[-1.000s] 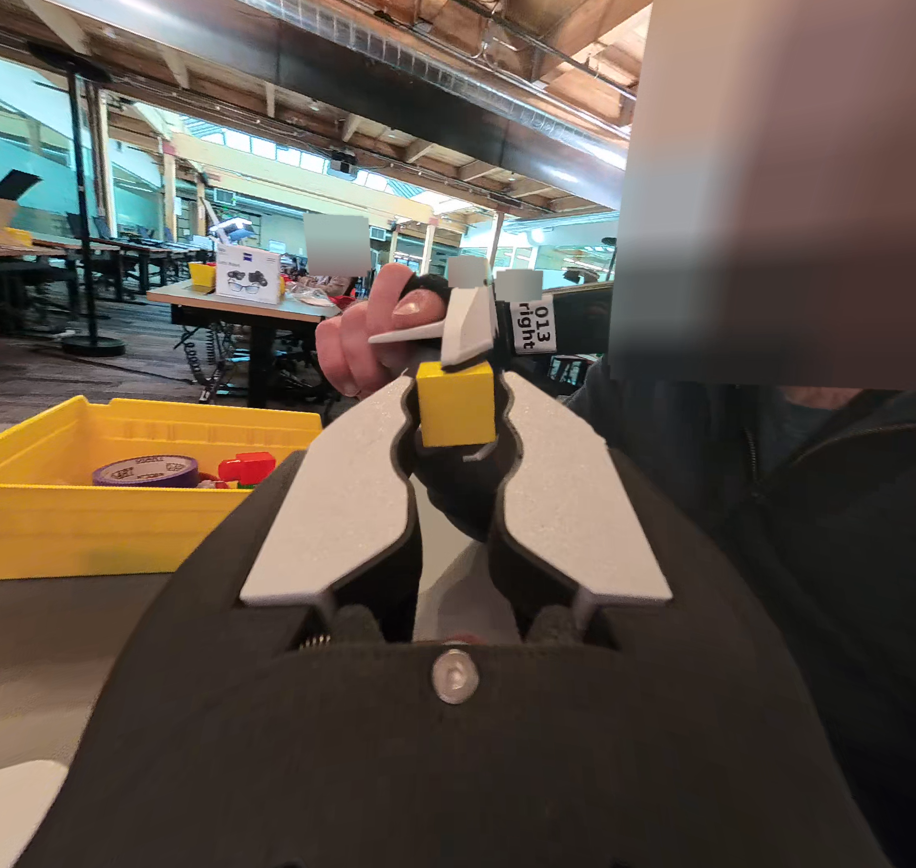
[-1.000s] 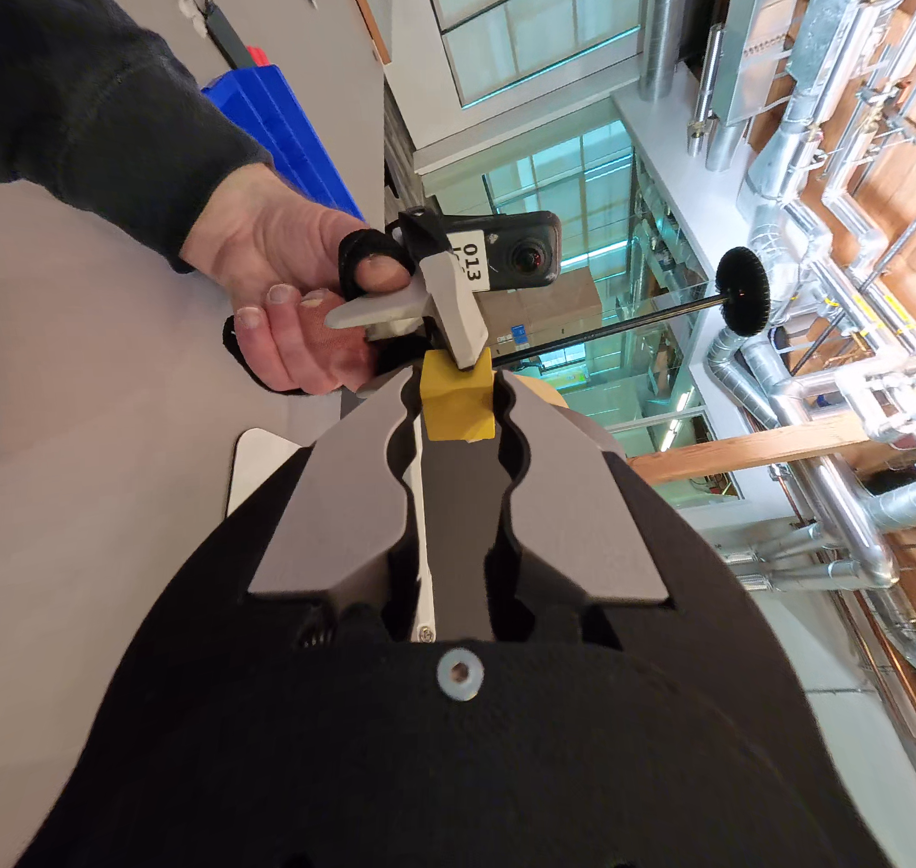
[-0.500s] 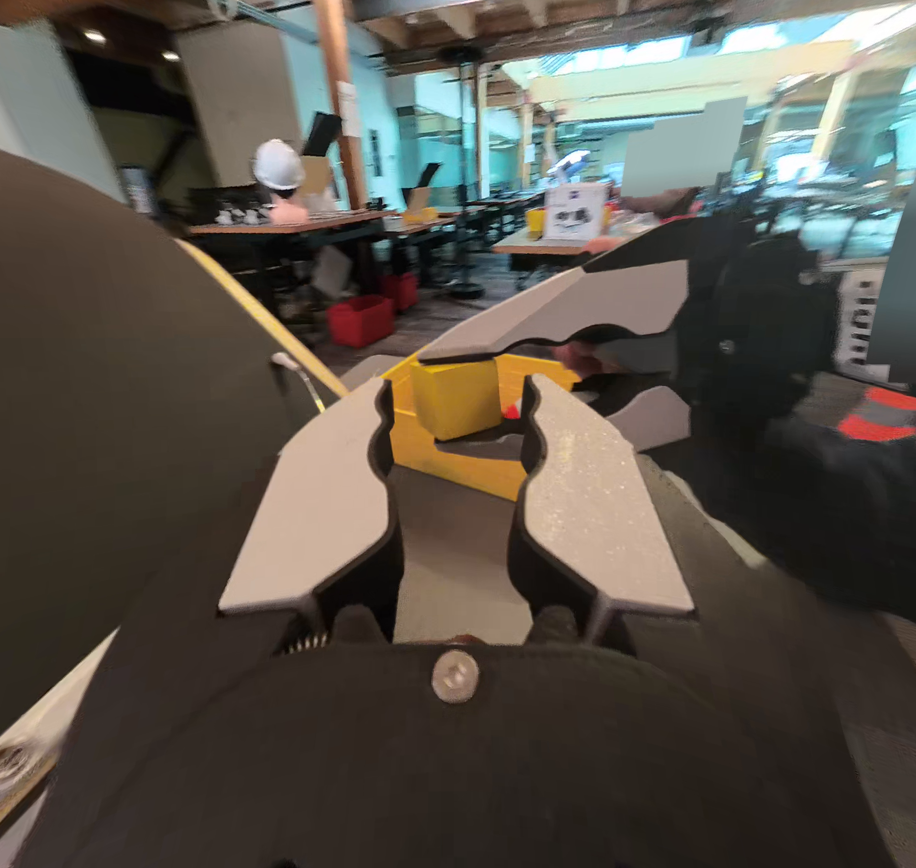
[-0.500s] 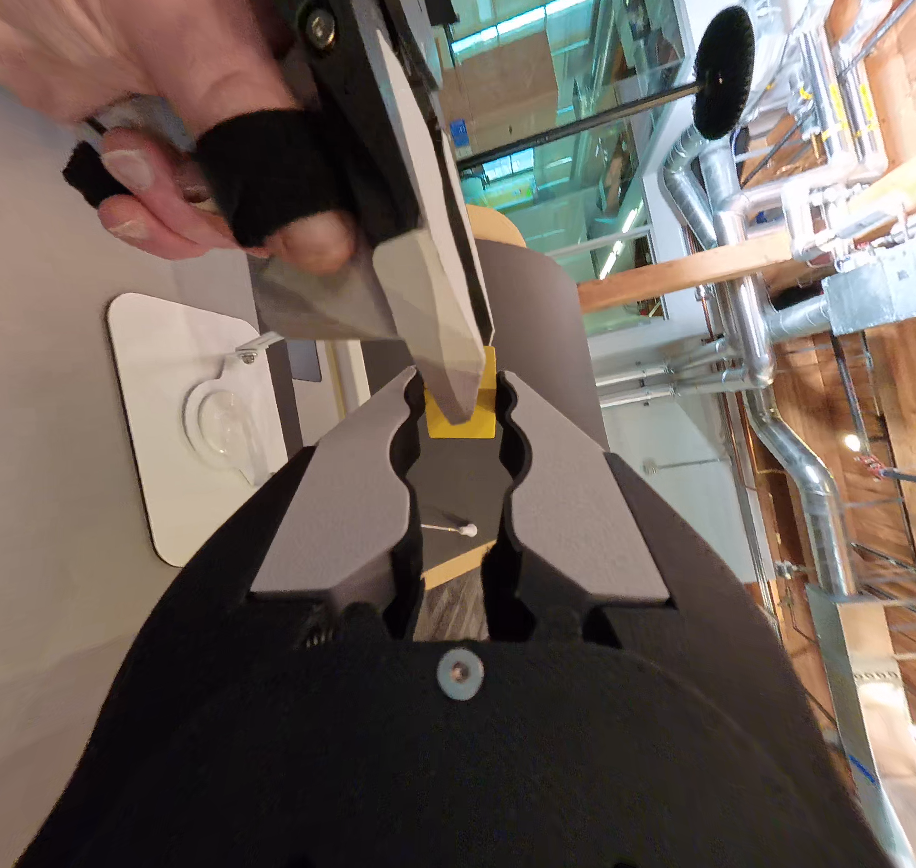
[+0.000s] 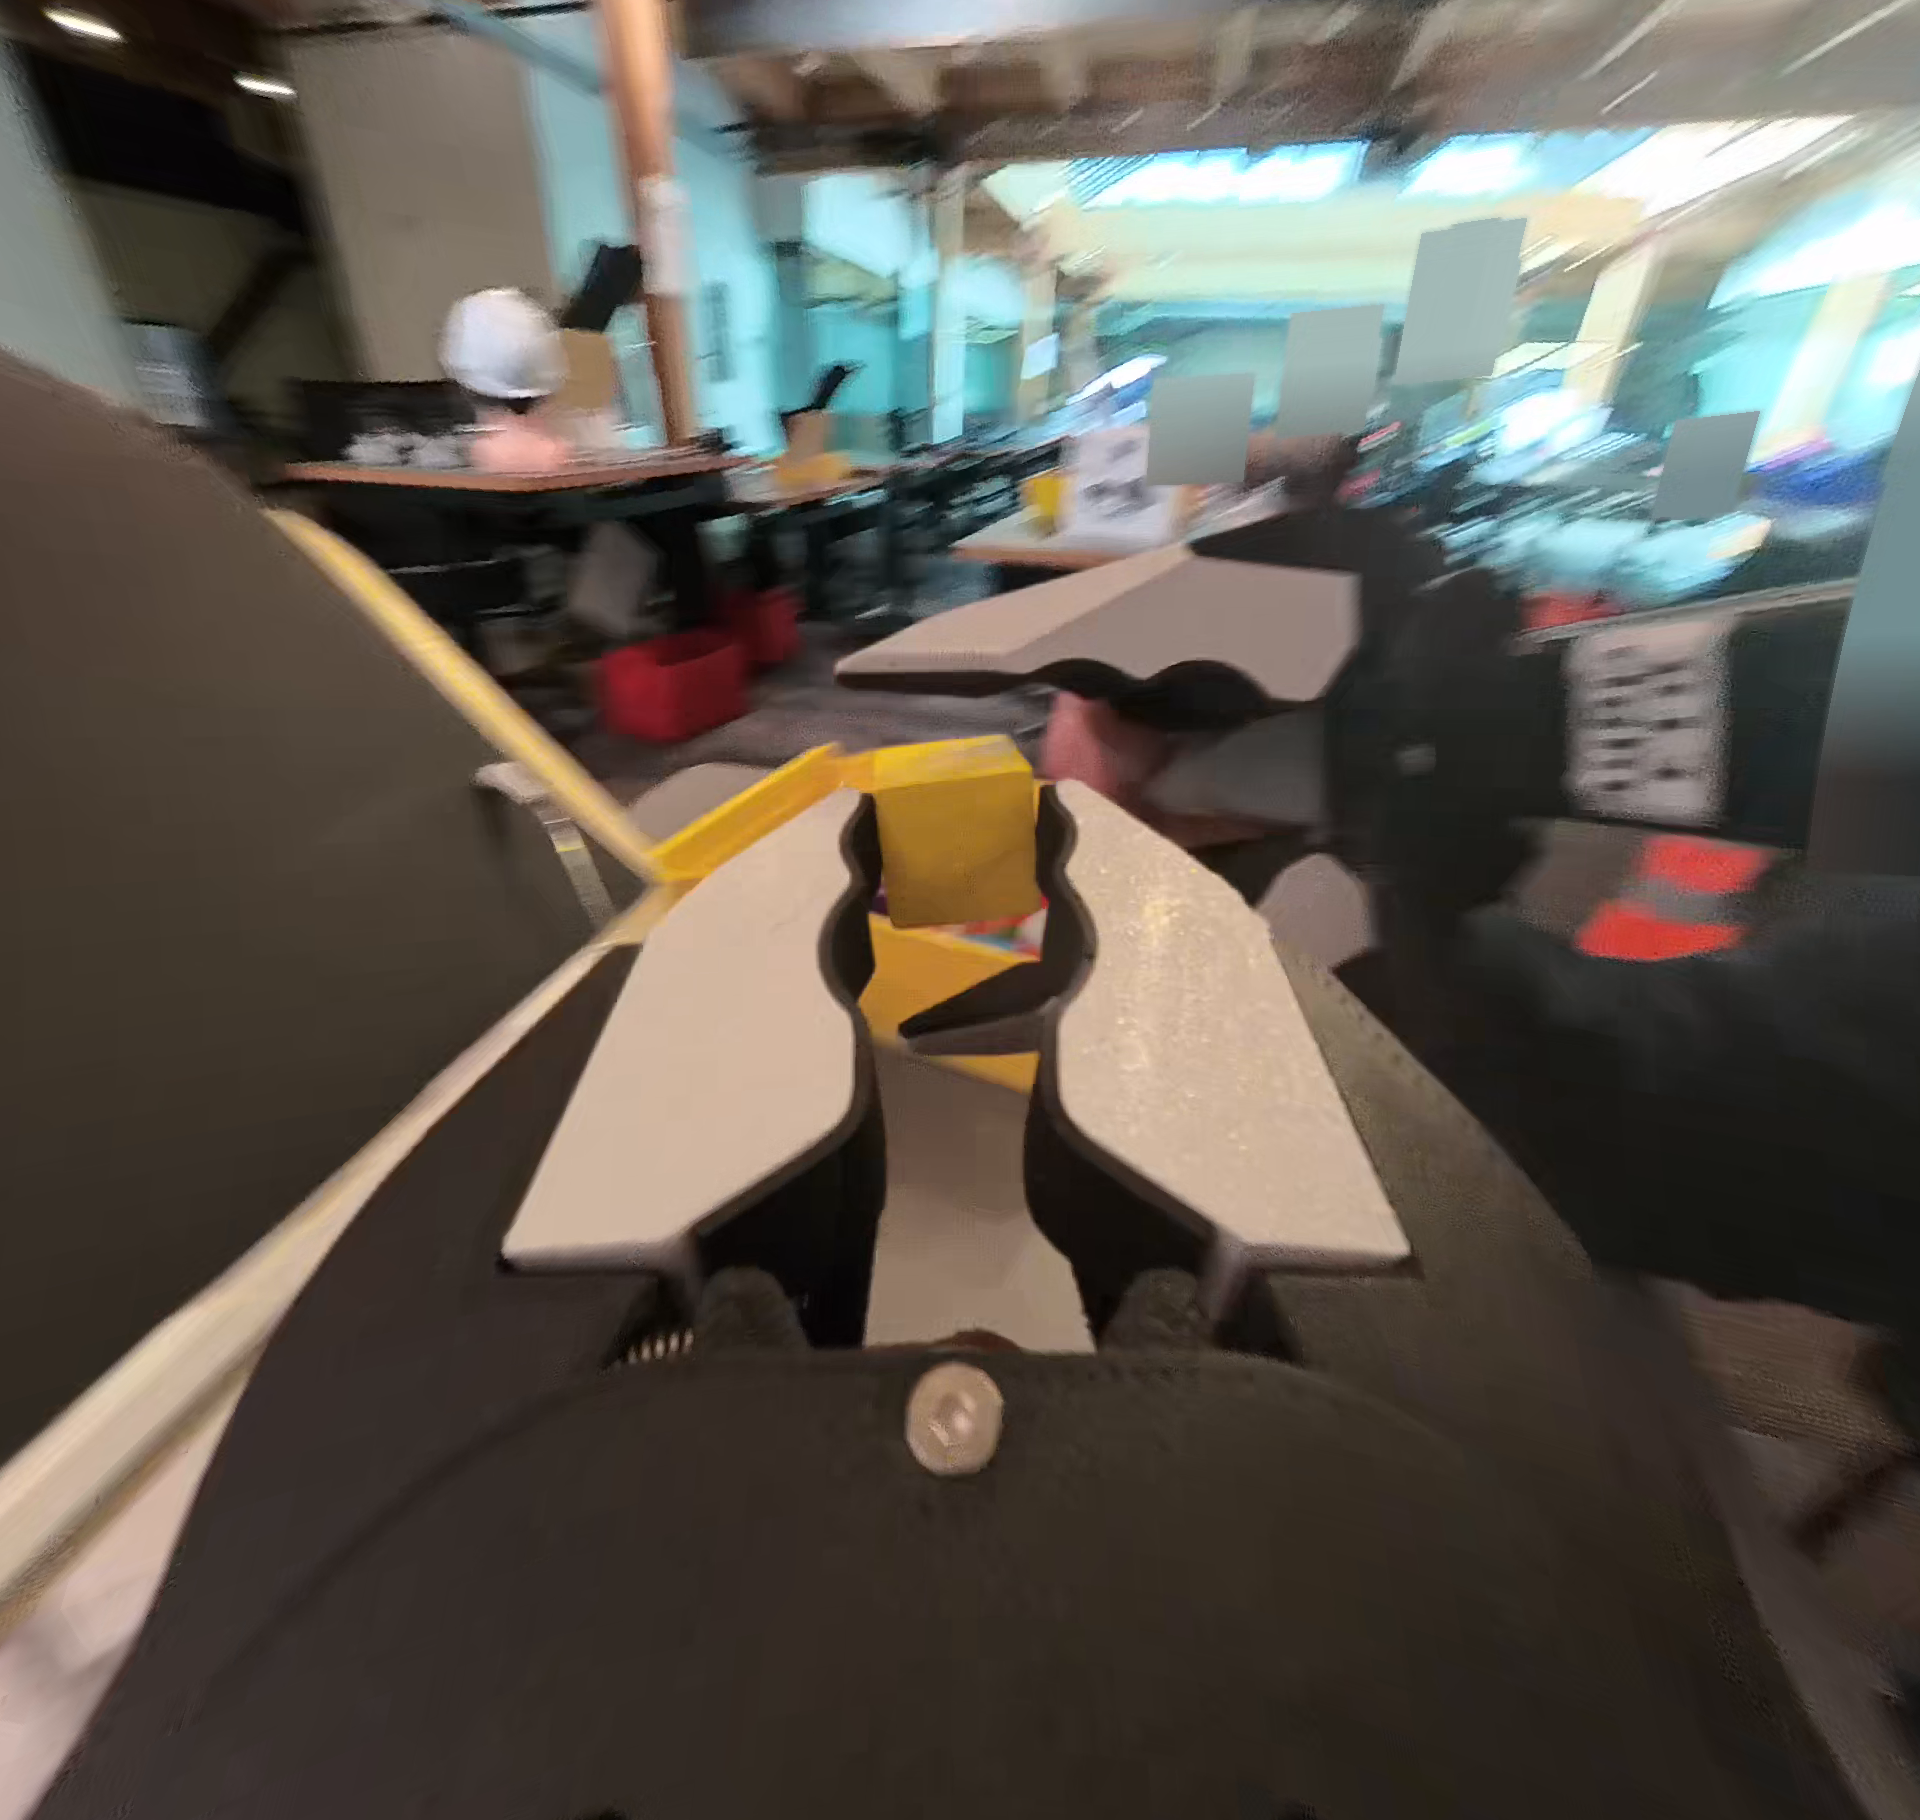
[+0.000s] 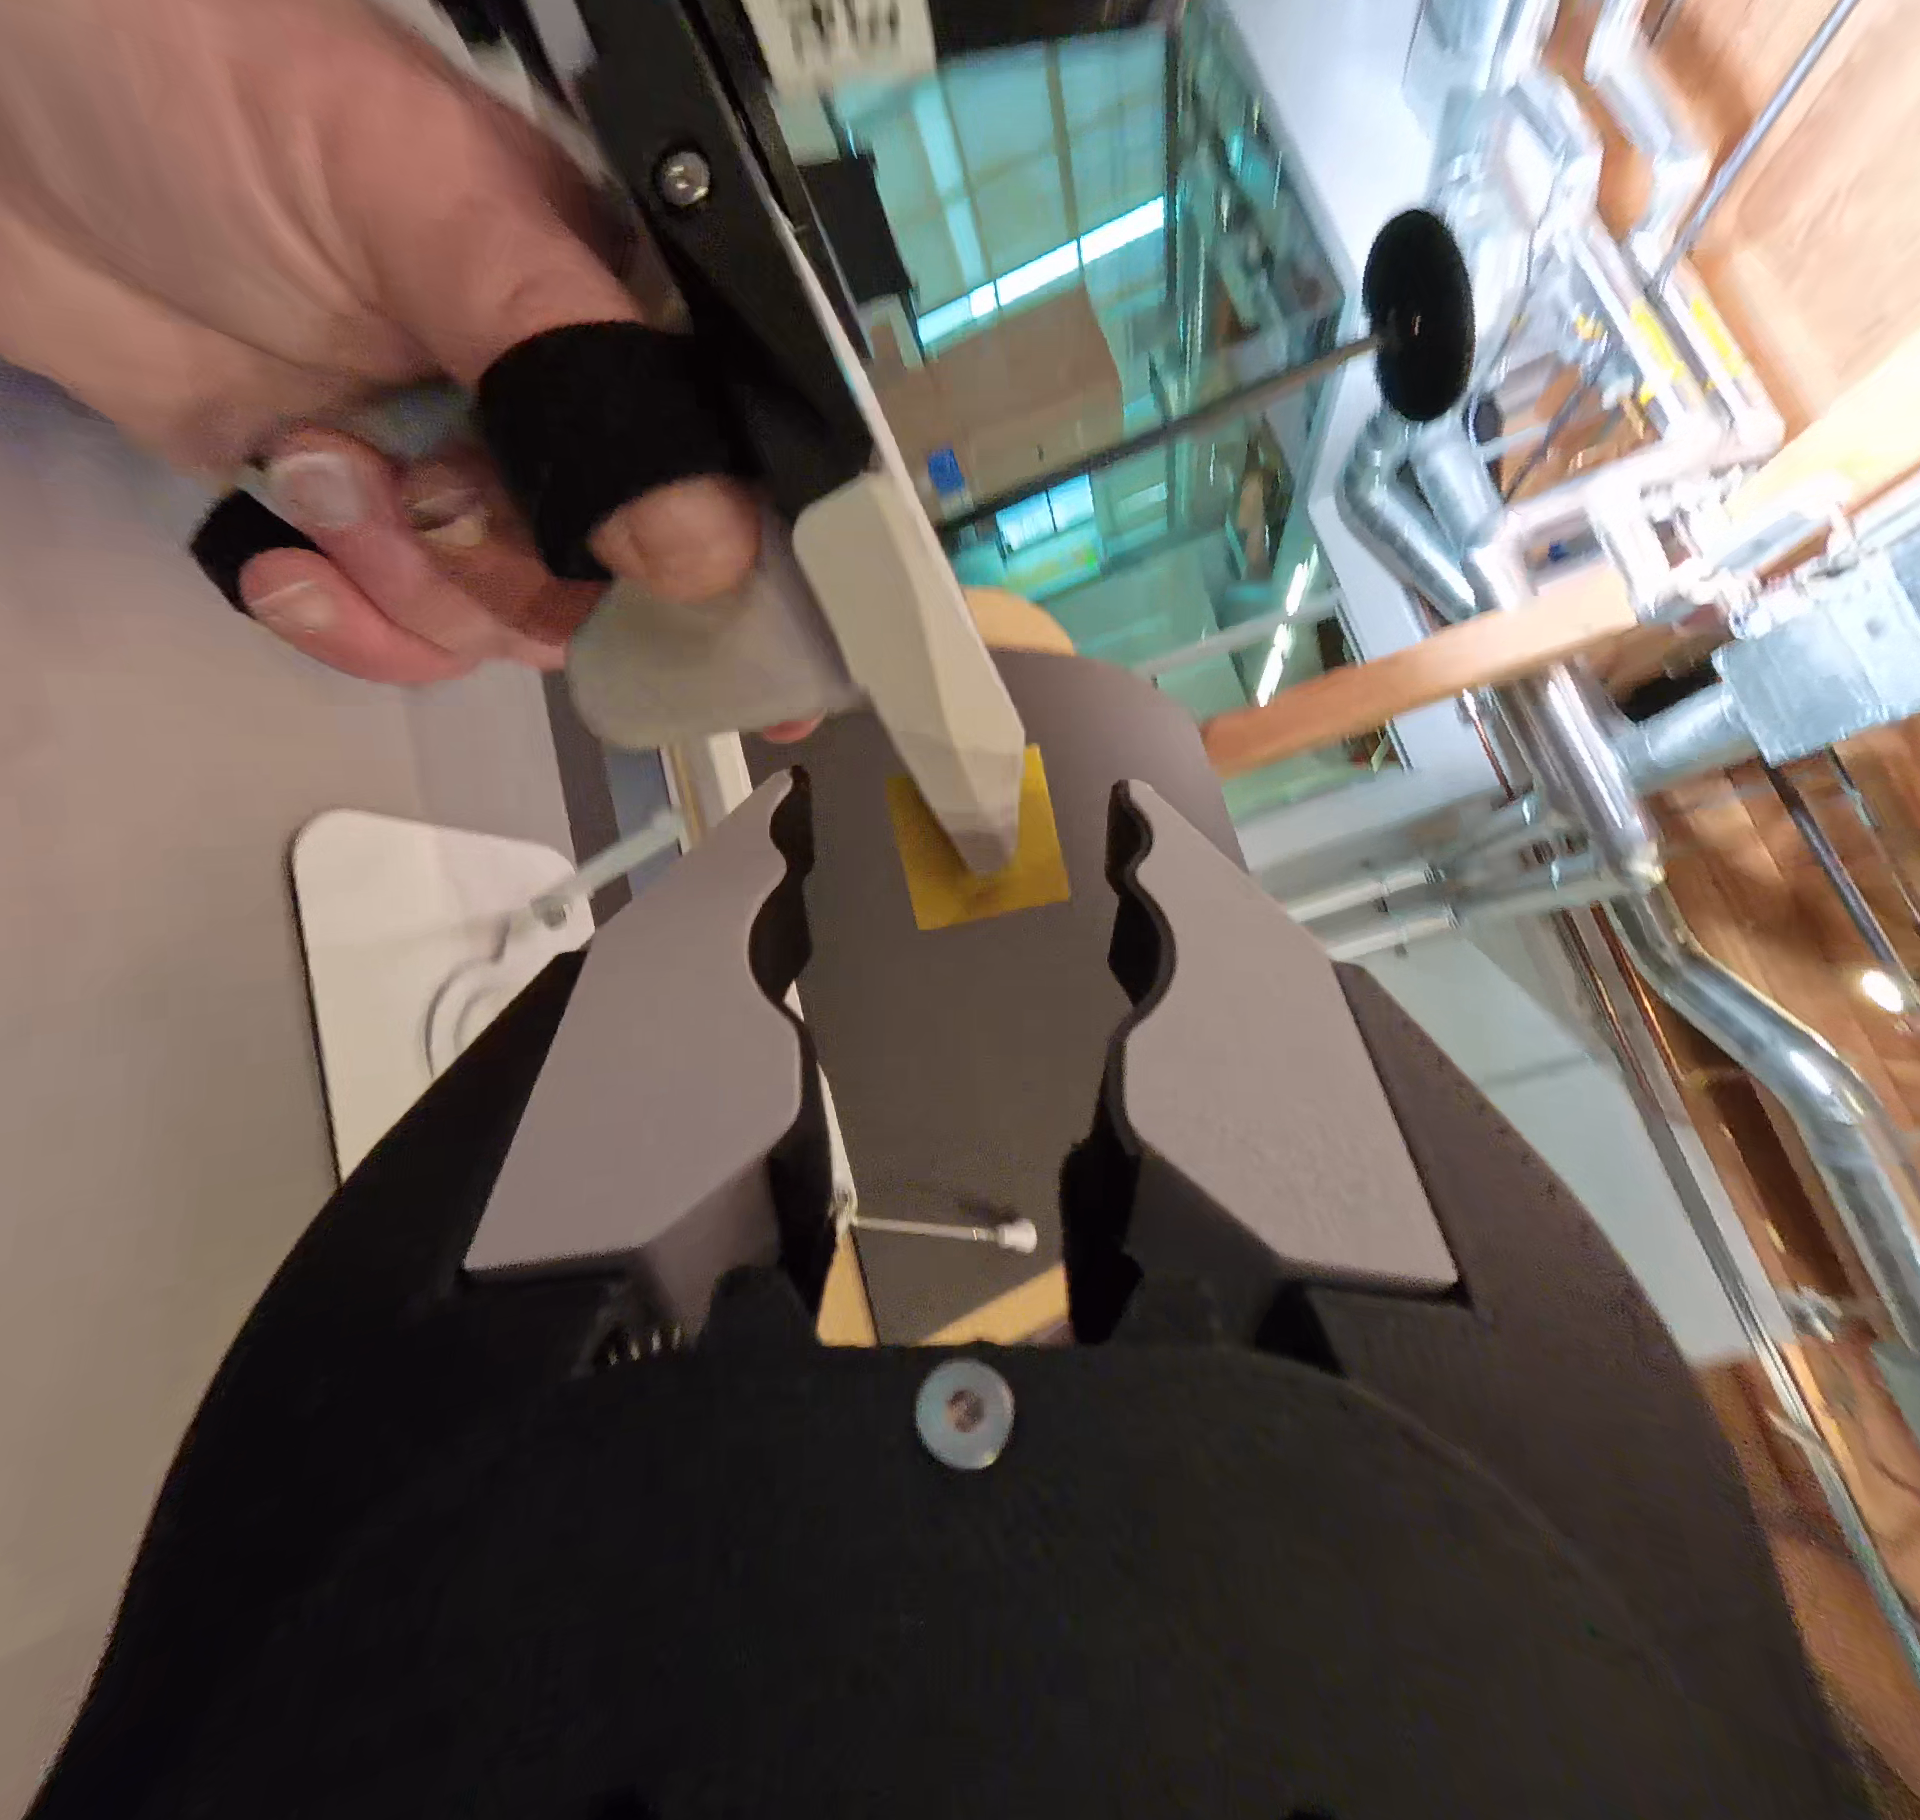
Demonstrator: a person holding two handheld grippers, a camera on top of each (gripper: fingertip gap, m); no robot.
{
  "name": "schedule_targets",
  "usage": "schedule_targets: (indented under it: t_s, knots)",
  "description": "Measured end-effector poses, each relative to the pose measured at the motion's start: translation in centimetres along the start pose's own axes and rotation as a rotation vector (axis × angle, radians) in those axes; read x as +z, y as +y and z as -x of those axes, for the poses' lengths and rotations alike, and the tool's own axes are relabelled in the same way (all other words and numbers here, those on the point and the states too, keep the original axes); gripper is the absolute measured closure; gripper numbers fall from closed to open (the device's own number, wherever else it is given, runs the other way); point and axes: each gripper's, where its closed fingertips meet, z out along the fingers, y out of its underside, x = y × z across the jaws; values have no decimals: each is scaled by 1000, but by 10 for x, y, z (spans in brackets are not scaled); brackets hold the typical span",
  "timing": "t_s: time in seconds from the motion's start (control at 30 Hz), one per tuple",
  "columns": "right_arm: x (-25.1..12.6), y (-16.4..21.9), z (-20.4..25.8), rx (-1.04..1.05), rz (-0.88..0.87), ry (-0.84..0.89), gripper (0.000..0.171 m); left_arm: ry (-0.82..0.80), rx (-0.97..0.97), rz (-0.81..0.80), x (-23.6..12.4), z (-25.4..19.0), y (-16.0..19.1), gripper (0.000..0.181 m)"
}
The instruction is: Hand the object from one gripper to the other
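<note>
A yellow cube (image 5: 956, 856) sits clamped between the tips of my left gripper (image 5: 956, 804), held in the air. My right gripper is open. In the left wrist view its upper finger (image 5: 1101, 622) stands above the cube and its lower finger (image 5: 977, 1007) below, both apart from it. In the right wrist view my right gripper (image 6: 961, 794) has its jaws spread wide with the cube (image 6: 1039, 877) between the tips, touching neither. A finger (image 6: 925, 669) of the left gripper covers part of the cube. A hand (image 6: 260, 295) holds the left gripper.
A yellow bin (image 5: 748, 825) lies just behind the left fingers. A dark chair back (image 5: 208, 783) fills the left side. A white pad (image 6: 395, 939) lies on the grey table (image 6: 125, 939). Red bins (image 5: 675, 684) and an orange cone (image 5: 1662, 897) are farther off.
My right gripper has opened and let go of the yellow cube. The cube stays in my left gripper. Both views have swung since a second ago.
</note>
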Motion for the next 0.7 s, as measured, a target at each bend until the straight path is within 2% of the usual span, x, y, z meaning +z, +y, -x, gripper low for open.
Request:
schedule_targets:
  t_s: [0.07, 0.17, 0.27, 0.4, 0.53, 0.6, 0.63, 0.7]
  knots:
    - [-7, -8, 2, -14, -77, -33, 122, 188, -102, -38, -7, -15, -6, 153]
    - [-17, -20, 10, -31, -171, -93, 127, 376, -125, -44, -18, -30, -4, 153]
    - [-24, -31, 17, -43, -232, -143, 131, 492, -180, -86, -28, -34, -7, 153]
    - [-27, -34, 20, -51, -243, -167, 146, 586, -189, -61, -32, -43, 2, 153]
    - [-26, -31, 22, -51, -210, -185, 147, 615, -204, -74, -32, -44, 4, 153]
    - [-20, -22, 16, -32, -149, -153, 147, 564, -203, -86, -29, -36, 4, 152]
    - [-16, -14, 13, -32, -99, -132, 147, 495, -183, -78, -25, -28, 7, 148]
    - [-8, 8, 10, -64, 33, -95, 147, 318, -106, -19, -15, -9, 16, 122]
